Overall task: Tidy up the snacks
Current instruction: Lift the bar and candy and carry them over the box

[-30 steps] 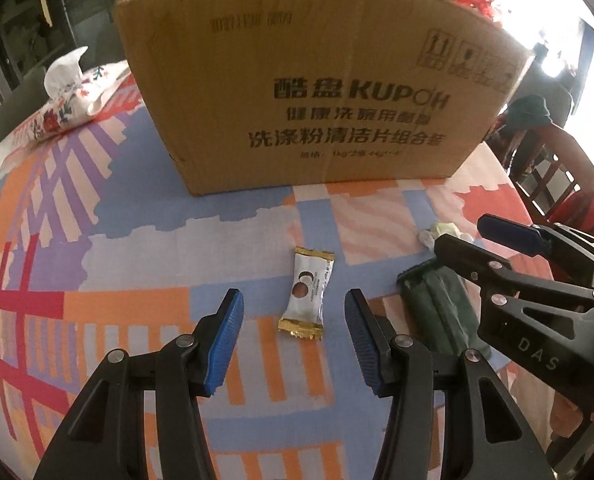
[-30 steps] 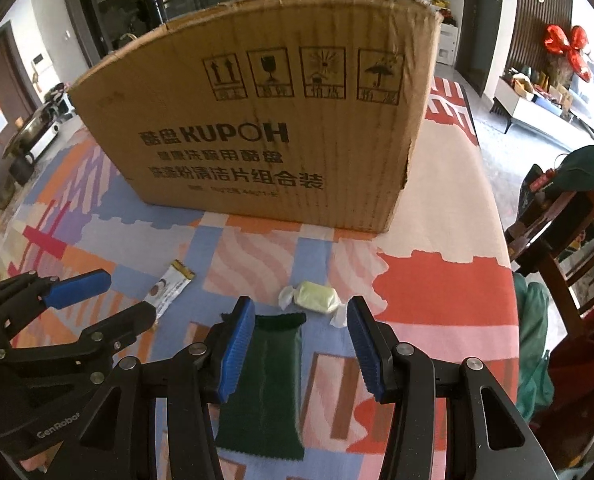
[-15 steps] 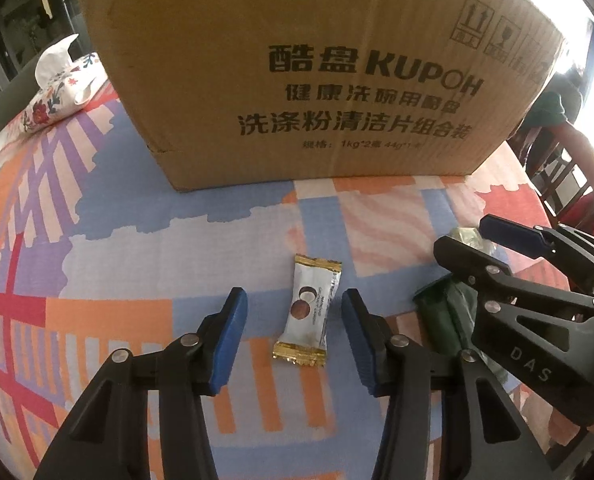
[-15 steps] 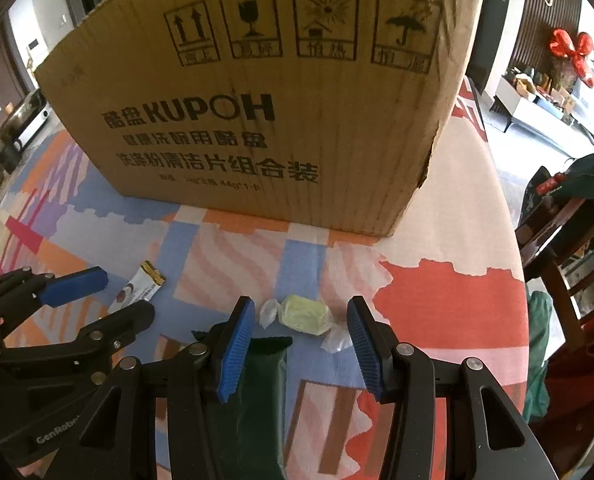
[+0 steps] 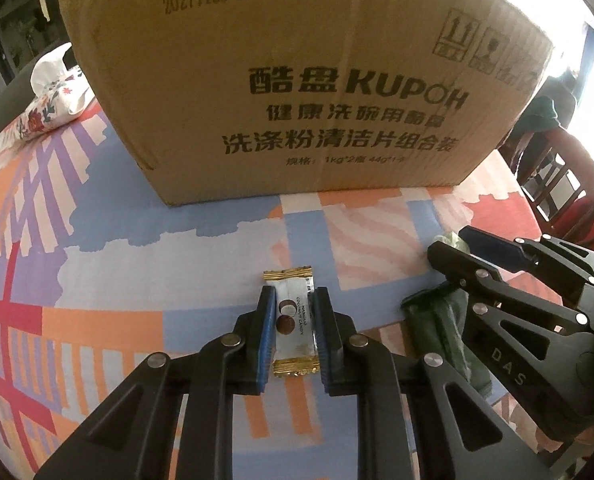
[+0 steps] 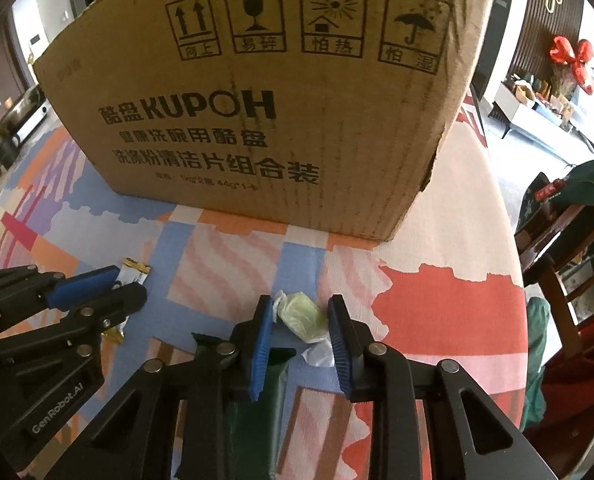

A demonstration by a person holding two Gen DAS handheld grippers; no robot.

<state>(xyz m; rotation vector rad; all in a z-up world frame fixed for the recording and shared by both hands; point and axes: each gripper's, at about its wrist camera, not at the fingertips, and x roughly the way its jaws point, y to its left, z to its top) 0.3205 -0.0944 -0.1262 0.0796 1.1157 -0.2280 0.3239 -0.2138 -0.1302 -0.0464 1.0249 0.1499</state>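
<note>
Patchwork tablecloth, cardboard box interior hidden, left hand-held gripper pinching coconut candy, right hand-held gripper spread around green candy

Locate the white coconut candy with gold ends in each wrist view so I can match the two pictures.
Left wrist view: the white coconut candy lies low and centre, between the pads of the left gripper, which has closed on it.
Right wrist view: only the candy's gold and white top end shows at far left, past the left gripper.
Shared landmark: the KUPOH cardboard box, standing behind the candy in both.
</note>
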